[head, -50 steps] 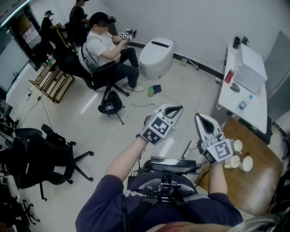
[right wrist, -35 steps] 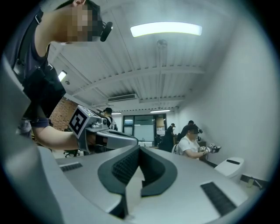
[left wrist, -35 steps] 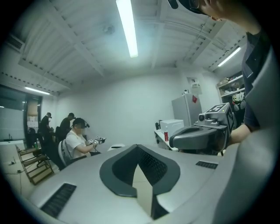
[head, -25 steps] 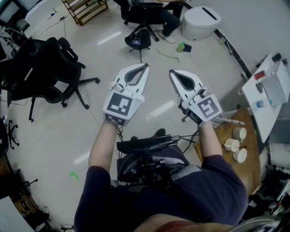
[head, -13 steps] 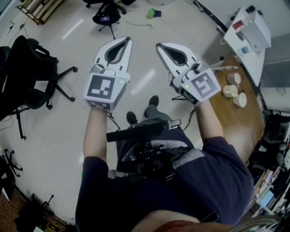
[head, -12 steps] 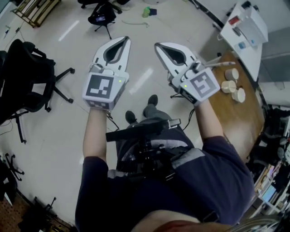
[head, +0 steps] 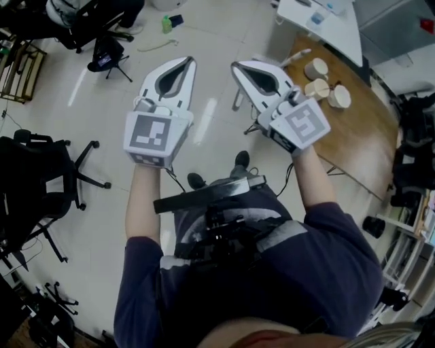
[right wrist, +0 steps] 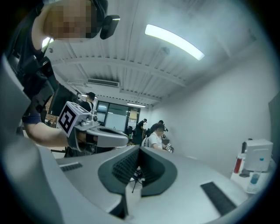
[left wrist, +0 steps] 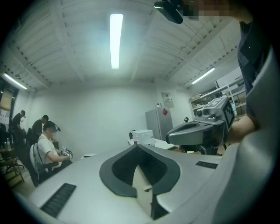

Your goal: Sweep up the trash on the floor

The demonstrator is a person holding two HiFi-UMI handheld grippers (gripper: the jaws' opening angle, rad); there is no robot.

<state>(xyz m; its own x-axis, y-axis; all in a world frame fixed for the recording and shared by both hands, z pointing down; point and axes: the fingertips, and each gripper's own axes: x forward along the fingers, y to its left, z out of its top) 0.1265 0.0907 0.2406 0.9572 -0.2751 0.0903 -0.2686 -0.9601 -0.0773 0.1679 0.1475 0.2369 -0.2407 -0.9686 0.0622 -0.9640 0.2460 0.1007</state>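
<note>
In the head view the floor trash lies far off at the top: a green bottle [head: 166, 24] with a small blue item [head: 177, 20] beside it, and a thin pale cord [head: 158, 46]. I hold both grippers out level, side by side, well above the floor. The left gripper [head: 186, 60] is shut with nothing in it, and its tips meet in its own view [left wrist: 138, 147]. My right gripper [head: 237, 66] is also shut and empty [right wrist: 138, 150]. Each gripper shows in the other's view: the right one [left wrist: 197, 131], the left one [right wrist: 94, 133].
A wooden table [head: 353, 146] with three round cups [head: 317, 88] stands right of the right gripper. A pale rod [head: 296, 56] leans at its corner. A white table [head: 325, 17] is behind it. Black office chairs [head: 34, 183] stand left. A seated person [left wrist: 46, 146] and a small black stool [head: 105, 58] are far left.
Both grippers have swung round together with me, jaws still shut. The wooden table has come up beside the right gripper, and the bottle and stool have slid to the top left.
</note>
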